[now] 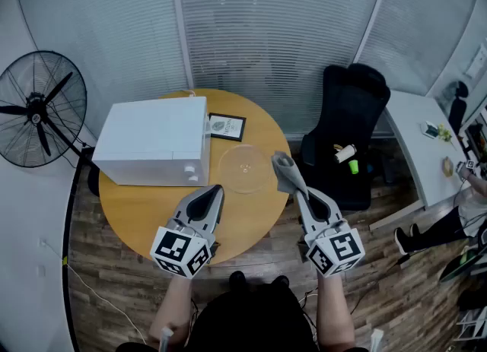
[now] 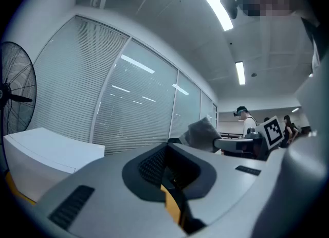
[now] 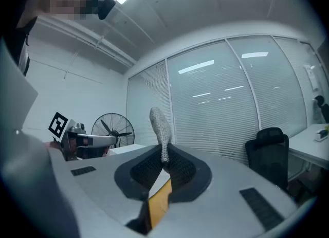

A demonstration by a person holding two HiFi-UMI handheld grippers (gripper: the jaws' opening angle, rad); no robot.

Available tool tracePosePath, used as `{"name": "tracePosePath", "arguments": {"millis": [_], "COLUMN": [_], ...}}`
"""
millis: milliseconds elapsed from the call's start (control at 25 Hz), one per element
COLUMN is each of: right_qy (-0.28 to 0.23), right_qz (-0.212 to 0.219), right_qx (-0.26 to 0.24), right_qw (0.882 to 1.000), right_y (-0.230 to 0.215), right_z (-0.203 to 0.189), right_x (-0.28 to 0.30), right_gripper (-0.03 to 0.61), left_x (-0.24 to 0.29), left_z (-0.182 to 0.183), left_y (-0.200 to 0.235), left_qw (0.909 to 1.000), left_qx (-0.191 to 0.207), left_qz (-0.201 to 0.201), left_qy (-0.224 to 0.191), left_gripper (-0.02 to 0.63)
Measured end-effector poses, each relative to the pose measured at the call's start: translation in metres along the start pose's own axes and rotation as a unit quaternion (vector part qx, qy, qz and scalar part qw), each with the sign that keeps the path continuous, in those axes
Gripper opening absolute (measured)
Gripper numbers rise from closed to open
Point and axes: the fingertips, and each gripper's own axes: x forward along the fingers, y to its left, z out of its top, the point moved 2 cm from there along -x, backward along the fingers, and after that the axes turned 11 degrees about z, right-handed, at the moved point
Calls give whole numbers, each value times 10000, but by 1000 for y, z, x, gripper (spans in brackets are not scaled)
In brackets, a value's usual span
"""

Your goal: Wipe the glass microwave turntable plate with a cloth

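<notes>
Glass plate (image 1: 245, 166) lies flat on the round table (image 1: 144, 214), just right of the microwave (image 1: 156, 140), with nothing on it. Right gripper (image 1: 293, 182) is clamped on a grey cloth (image 1: 282, 165), which pokes past the tips. It sits just beside the plate's right rim and looks clear of the glass. Left gripper (image 1: 216, 190) has its jaws together on nothing, near the plate's front-left edge. Reads as the approach, wiping not started. Tip the right gripper down so cloth, not jaw, meets glass. Use light pressure and circular passes from centre to rim. Plate will likely slide, so pin its rim with the left.
</notes>
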Motion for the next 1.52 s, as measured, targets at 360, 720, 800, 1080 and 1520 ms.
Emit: {"name": "tracePosePath", "arguments": {"millis": [360, 720, 800, 1080, 1520], "right_qy": [132, 253, 294, 494, 691], "right_qz": [38, -18, -57, -85, 148], "right_qx": [-58, -25, 12, 276, 560], "right_qw": [9999, 9997, 9996, 9984, 9959], "right_y": [0, 4, 0, -25, -104], "right_z": [-2, -15, -19, -47, -74], "right_x": [8, 12, 12, 21, 80], "right_gripper": [28, 31, 31, 31, 31], "left_x": [7, 8, 13, 37, 113], "left_z": [-5, -21, -27, -58, -91], "left_y": [4, 7, 7, 10, 32], "left_qw": [9999, 9996, 9993, 9968, 9900], "left_qx": [-123, -114, -141, -257, -364], "left_qz": [-2, -22, -22, 34, 460], "left_qy": [81, 273, 359, 752, 1280], "left_gripper": [-3, -3, -3, -3, -3]}}
